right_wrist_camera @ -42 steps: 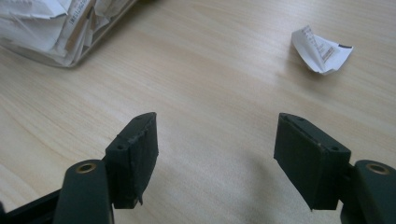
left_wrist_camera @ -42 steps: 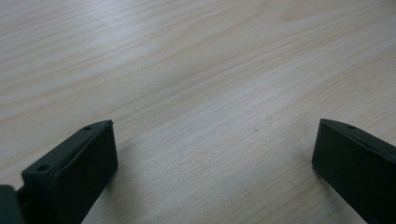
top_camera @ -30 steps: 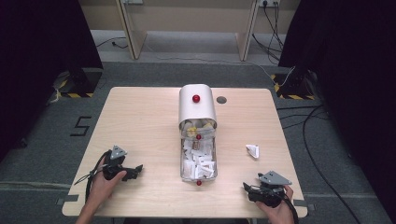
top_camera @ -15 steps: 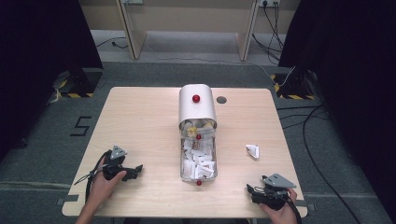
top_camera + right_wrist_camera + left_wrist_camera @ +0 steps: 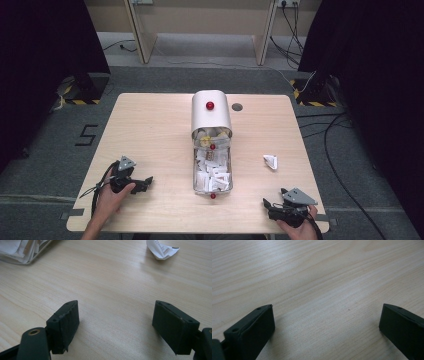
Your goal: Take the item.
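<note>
A clear tray (image 5: pixel 196 176) full of white paper packets lies in the middle of the table, its far end under a silver domed cover (image 5: pixel 211 117) with a red knob. One loose white packet (image 5: pixel 270 161) (image 5: pixel 161 250) lies on the wood to the tray's right. My left gripper (image 5: pixel 148 181) (image 5: pixel 327 306) rests near the front left, open over bare wood, pointing toward the tray. My right gripper (image 5: pixel 266 205) (image 5: pixel 116 302) sits at the front right edge, open and holding nothing. In the right gripper view the tray's corner (image 5: pixel 22 253) is at the upper left.
A small dark round hole (image 5: pixel 237 107) marks the table beside the cover. Bare wood (image 5: pixel 150 135) stretches left of the tray. Cables and dark stands sit on the floor beyond the table's far corners.
My right gripper has drifted slightly toward the front right corner of the table. The left gripper and the tray have not moved.
</note>
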`<state>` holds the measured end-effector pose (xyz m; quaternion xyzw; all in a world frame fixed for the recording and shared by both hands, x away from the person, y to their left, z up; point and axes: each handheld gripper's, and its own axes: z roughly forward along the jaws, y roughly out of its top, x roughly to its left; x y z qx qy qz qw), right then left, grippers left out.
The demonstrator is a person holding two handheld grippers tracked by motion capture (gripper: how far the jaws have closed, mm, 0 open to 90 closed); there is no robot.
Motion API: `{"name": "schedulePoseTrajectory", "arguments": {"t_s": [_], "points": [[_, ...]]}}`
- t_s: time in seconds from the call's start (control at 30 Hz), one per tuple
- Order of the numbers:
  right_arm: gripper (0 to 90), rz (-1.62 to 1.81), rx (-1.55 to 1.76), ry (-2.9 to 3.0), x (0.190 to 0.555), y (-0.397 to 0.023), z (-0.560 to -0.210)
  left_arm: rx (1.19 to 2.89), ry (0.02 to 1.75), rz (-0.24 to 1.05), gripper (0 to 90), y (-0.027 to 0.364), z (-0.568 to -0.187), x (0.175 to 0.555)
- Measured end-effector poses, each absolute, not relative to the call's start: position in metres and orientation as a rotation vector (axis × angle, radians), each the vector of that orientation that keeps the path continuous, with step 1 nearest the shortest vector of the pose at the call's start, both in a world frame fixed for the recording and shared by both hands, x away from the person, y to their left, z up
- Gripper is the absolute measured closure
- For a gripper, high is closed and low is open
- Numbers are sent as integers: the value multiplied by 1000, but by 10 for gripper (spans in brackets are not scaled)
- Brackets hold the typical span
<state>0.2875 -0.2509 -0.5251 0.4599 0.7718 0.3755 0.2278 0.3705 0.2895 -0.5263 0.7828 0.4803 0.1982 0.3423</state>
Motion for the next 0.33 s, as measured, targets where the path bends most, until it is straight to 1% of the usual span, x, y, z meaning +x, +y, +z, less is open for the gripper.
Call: {"name": "schedulePoseTrajectory", "arguments": {"t_s": [0.33], "points": [[224,1034,1270,2126,287,-251,-525,2037,1249,516,0,290,-526,371]]}}
